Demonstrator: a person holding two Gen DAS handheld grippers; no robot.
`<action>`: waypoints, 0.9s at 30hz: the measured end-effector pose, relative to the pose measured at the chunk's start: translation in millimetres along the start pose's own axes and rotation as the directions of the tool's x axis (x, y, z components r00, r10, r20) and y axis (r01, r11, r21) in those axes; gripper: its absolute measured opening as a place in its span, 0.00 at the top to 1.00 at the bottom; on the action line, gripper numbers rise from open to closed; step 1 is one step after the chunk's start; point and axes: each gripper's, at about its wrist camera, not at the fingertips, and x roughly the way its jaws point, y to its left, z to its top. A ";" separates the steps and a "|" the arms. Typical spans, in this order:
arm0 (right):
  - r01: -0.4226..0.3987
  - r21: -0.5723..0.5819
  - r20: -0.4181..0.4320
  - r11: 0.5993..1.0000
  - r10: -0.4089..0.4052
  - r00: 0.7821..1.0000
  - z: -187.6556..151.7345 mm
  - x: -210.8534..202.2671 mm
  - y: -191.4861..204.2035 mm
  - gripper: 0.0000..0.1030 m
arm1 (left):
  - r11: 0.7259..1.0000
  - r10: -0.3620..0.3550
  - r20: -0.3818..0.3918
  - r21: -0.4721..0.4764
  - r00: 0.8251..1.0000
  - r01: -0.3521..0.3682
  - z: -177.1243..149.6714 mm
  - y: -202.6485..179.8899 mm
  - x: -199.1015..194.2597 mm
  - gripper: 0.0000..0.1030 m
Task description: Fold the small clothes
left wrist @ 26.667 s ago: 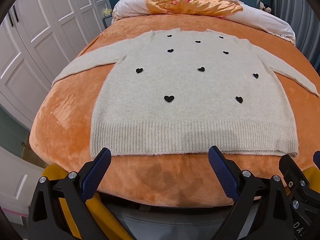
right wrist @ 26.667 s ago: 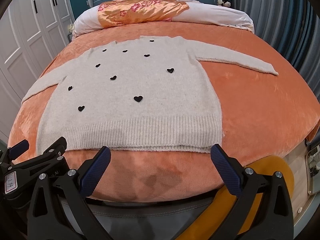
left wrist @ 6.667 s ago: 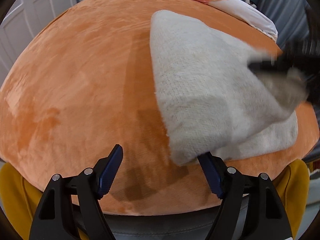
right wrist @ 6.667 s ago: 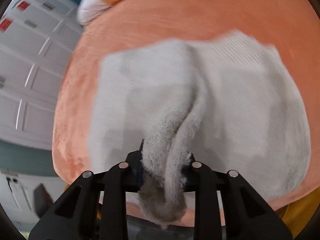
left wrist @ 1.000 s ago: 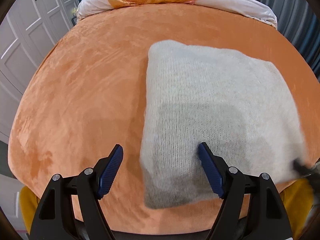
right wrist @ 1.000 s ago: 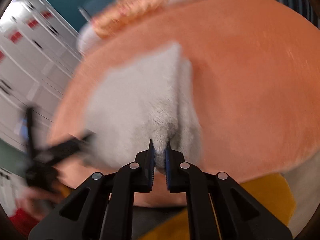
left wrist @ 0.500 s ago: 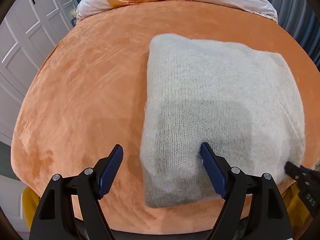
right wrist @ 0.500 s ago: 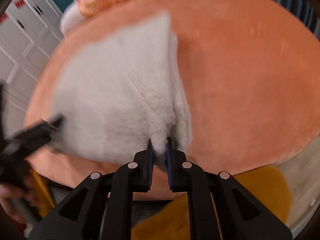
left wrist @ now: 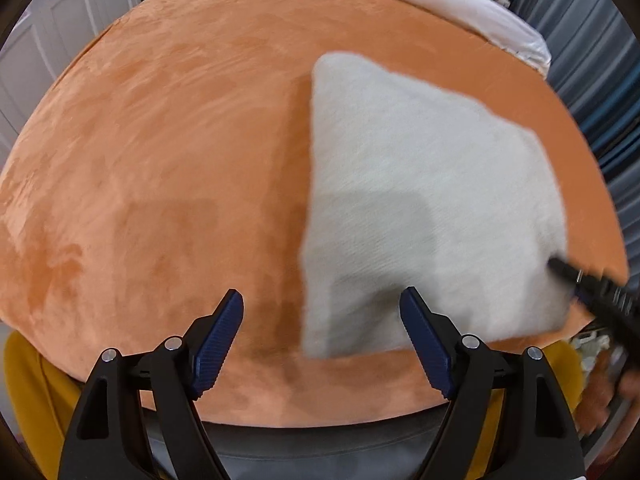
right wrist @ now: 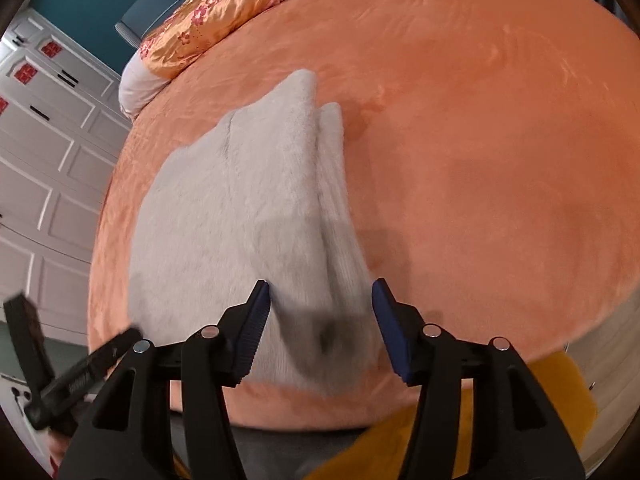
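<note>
The cream knit sweater [left wrist: 424, 200] lies folded into a thick rectangle on the orange bed cover [left wrist: 180, 140]; it also shows in the right wrist view [right wrist: 248, 208], with its layered edge on the right side. My left gripper [left wrist: 322, 320] is open and empty at the near left corner of the fold. My right gripper [right wrist: 320, 312] is open, its jaws standing on either side of the sweater's near right corner without holding it. The right gripper also shows blurred at the right edge of the left wrist view [left wrist: 592, 288].
An orange satin quilt [right wrist: 208, 12] and white pillow [left wrist: 480, 12] lie at the head of the bed. White wardrobe doors [right wrist: 44, 140] stand to the left. The bed's front edge [left wrist: 320, 420] runs just below the grippers. The left gripper's arm [right wrist: 72, 376] shows at lower left.
My right gripper has opened and let go of the sweater's corner, which now rests on the bed. My left gripper has shifted slightly left and stays open.
</note>
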 end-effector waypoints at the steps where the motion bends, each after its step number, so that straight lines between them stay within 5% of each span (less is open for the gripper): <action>1: 0.009 -0.016 0.023 1.000 -0.009 1.000 8.8 1.3 4.5 0.55 | 1.000 0.012 -0.012 -0.005 1.000 -0.012 -1.0 2.5 4.3 0.23; 3: 0.017 -0.022 0.072 1.000 -0.015 0.997 26.3 0.0 11.1 0.56 | 1.000 -0.002 -0.025 -0.028 1.000 0.002 -2.9 10.1 10.1 0.22; 6: 0.035 -0.086 0.045 0.996 -0.031 0.998 52.7 18.0 27.7 0.92 | 0.999 0.000 -0.021 -0.032 1.000 -0.001 -0.7 11.3 14.1 0.20; 10: -0.010 -0.213 0.162 0.977 0.046 0.986 67.4 -4.2 61.3 0.92 | 1.000 0.022 -0.013 0.001 1.000 -0.022 -0.1 7.2 17.4 0.19; 14: 0.111 -0.160 0.011 0.981 -0.111 0.994 72.2 55.3 33.1 0.92 | 1.000 -0.005 -0.018 -0.012 1.000 0.004 -0.4 6.4 18.7 0.19; 17: 0.047 -0.105 0.038 0.993 -0.043 0.998 62.4 30.7 25.9 0.87 | 1.000 -0.030 0.010 -0.006 1.000 0.030 2.2 7.0 5.0 0.20; 21: 0.004 -0.022 0.056 1.000 -0.002 0.998 37.4 0.3 10.8 0.49 | 0.992 -0.115 0.044 -0.042 0.992 0.117 13.9 11.9 -8.5 0.19; 27: -0.030 0.062 -0.029 0.998 0.032 0.999 6.2 12.2 -12.3 0.38 | 0.965 -0.231 0.038 -0.115 0.972 0.234 40.6 13.1 8.3 0.18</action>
